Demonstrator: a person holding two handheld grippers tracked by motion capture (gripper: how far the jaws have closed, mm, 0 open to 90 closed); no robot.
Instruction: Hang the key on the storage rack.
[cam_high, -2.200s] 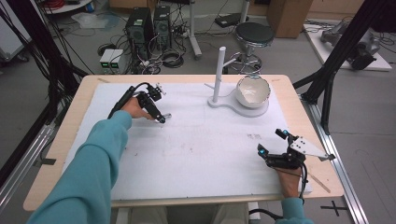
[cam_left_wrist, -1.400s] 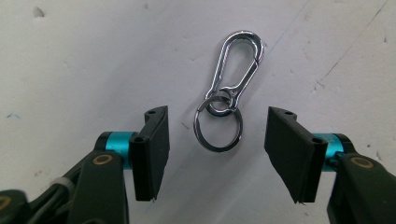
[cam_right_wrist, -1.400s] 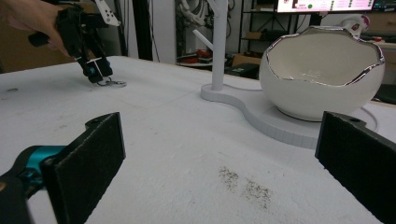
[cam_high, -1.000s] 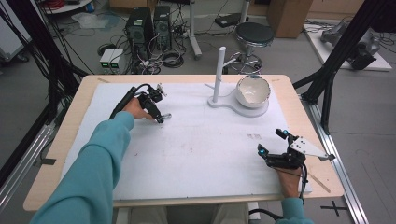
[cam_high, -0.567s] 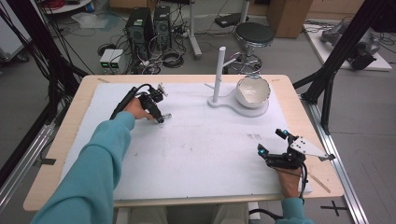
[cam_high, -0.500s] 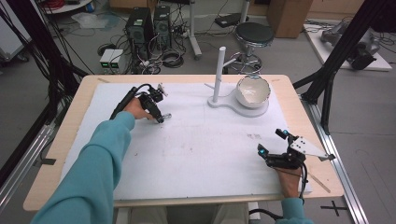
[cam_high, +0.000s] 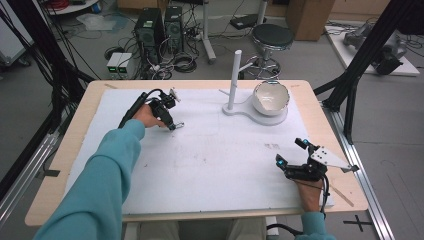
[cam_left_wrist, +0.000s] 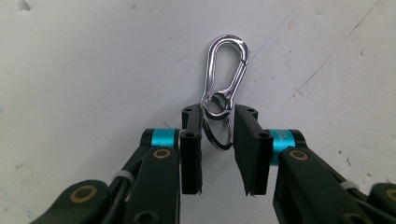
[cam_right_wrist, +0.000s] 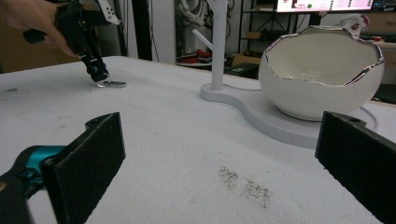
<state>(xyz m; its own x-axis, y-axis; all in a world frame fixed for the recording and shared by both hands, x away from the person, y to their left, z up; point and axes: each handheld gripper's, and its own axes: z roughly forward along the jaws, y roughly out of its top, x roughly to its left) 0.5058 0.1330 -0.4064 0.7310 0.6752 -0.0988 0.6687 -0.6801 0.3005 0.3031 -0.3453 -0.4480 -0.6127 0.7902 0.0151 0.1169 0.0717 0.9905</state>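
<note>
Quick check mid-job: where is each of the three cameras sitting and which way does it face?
High view: above the person's side, looking forward and down on the white-covered table; teal-sleeved forearms, both hands.
Left gripper view: on the left tongs, facing down onto the silver carabiner clip with key rings between its jaws.
Right gripper view: on the right tongs, low, facing across to the white egg-shaped bowl.
Shared: right and high views both show the left tongs.

Silver carabiner (cam_left_wrist: 227, 70) laid flat on white desk (cam_high: 215, 165), gate closed; linked key ring (cam_left_wrist: 218, 122) seen between left gripper (cam_left_wrist: 218, 149) jaws, narrow gap either side.
</note>
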